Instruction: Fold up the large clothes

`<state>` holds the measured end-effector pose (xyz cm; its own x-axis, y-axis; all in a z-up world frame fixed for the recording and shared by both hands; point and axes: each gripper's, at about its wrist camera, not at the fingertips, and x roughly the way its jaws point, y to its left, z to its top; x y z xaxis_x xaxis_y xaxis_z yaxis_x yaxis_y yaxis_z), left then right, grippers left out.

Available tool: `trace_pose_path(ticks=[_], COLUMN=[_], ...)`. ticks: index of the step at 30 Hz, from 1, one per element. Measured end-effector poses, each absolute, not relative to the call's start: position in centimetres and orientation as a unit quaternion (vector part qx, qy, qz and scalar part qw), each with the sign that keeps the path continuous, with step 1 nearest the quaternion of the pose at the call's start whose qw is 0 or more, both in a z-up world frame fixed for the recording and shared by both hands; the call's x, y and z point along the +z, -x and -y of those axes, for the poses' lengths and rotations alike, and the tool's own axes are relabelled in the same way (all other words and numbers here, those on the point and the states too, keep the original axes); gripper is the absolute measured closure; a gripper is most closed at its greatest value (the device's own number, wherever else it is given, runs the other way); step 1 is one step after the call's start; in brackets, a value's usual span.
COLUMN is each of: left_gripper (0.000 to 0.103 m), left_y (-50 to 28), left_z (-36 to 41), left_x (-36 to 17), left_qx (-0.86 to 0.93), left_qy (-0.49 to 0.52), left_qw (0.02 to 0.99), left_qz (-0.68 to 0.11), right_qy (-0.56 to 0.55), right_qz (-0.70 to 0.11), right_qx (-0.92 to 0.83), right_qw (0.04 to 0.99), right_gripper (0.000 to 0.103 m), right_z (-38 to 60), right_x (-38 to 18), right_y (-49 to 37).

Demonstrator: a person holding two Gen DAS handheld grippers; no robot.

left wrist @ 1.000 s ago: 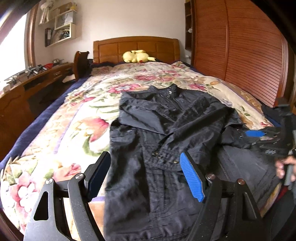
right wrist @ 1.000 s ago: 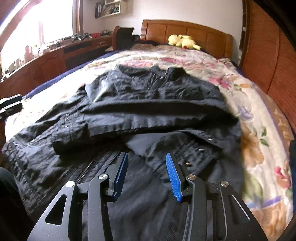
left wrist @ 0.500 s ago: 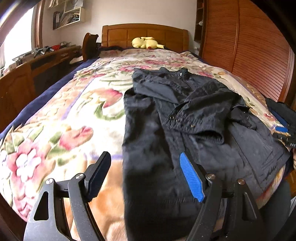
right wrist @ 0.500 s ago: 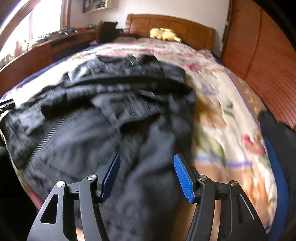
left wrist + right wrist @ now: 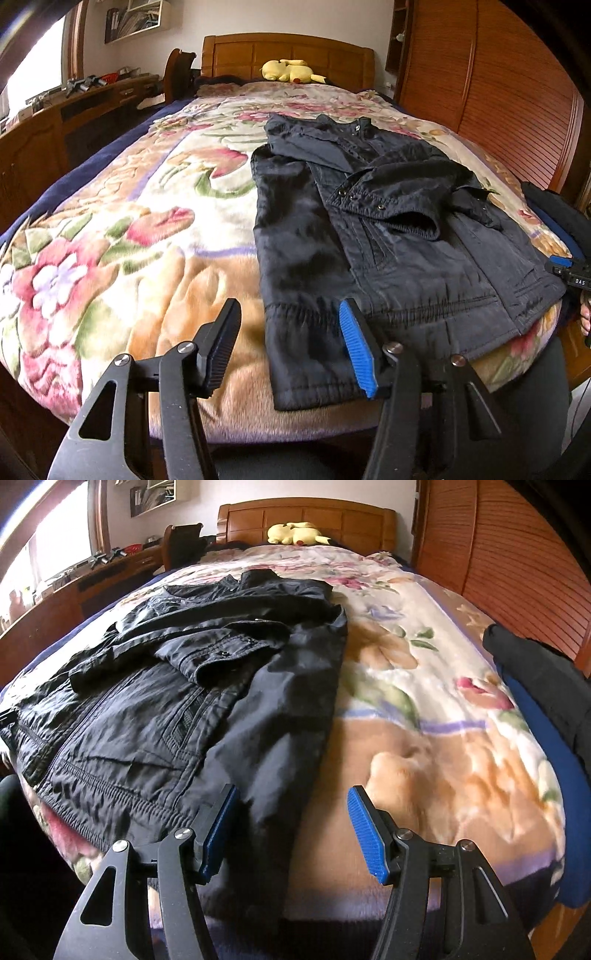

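Note:
A black jacket [image 5: 388, 236] lies front up on the floral bedspread [image 5: 129, 229], collar toward the headboard, both sleeves folded across its chest. My left gripper [image 5: 291, 350] is open and empty, just above the jacket's bottom left hem corner at the foot of the bed. In the right wrist view the jacket [image 5: 177, 709] lies to the left, and my right gripper [image 5: 295, 830] is open and empty over its bottom right hem corner. The right gripper [image 5: 569, 271] shows at the right edge of the left wrist view.
A yellow plush toy [image 5: 291, 70] lies by the wooden headboard [image 5: 288, 51]. A dark garment on blue fabric [image 5: 546, 686] lies at the bed's right edge. A wooden desk [image 5: 55, 122] runs along the left, a slatted wardrobe [image 5: 498, 92] along the right.
Both grippers have pulled back from the sleeves toward the foot of the bed, apart from each other, to the jacket's two hem corners. The right gripper has opened wider.

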<state>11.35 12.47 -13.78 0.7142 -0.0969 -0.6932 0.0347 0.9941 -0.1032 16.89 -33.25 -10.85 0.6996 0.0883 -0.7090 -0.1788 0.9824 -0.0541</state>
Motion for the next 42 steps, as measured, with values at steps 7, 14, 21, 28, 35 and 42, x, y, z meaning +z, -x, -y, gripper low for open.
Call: trace_pose_path(ticks=[7, 14, 21, 28, 35, 42], left_gripper=[0.052, 0.052, 0.072, 0.096, 0.097, 0.097], left_y=[-10.5, -10.4, -9.9, -9.4, -8.6, -5.2], left_z=[-12.6, -12.1, -11.9, -12.0, -10.6, -9.7], left_x=[-14.3, -14.5, -14.3, -11.5, -5.6, 0.7], left_qx=[-0.047, -0.055, -0.061, -0.065, -0.078, -0.094], left_qy=[0.054, 0.050, 0.053, 0.062, 0.039, 0.015], left_qw=[0.921, 0.918, 0.919, 0.933, 0.951, 0.966], left_qz=[-0.384, -0.389, -0.386, -0.349, -0.296, -0.240], right_qy=[0.033, 0.027, 0.034, 0.030, 0.007, -0.020], right_qz=[-0.389, -0.396, -0.401, -0.372, -0.308, -0.250], right_qx=[0.100, 0.118, 0.135, 0.156, 0.166, 0.178], right_qw=[0.915, 0.910, 0.905, 0.915, 0.937, 0.952], right_gripper=[0.041, 0.042, 0.059, 0.089, 0.092, 0.093], right_z=[34.1, 33.9, 33.1, 32.6, 33.1, 34.4], right_x=[-10.9, -11.4, -11.5, -10.0, -4.4, 1.0], right_y=[-15.9, -15.8, -16.3, -16.1, -14.8, -10.1])
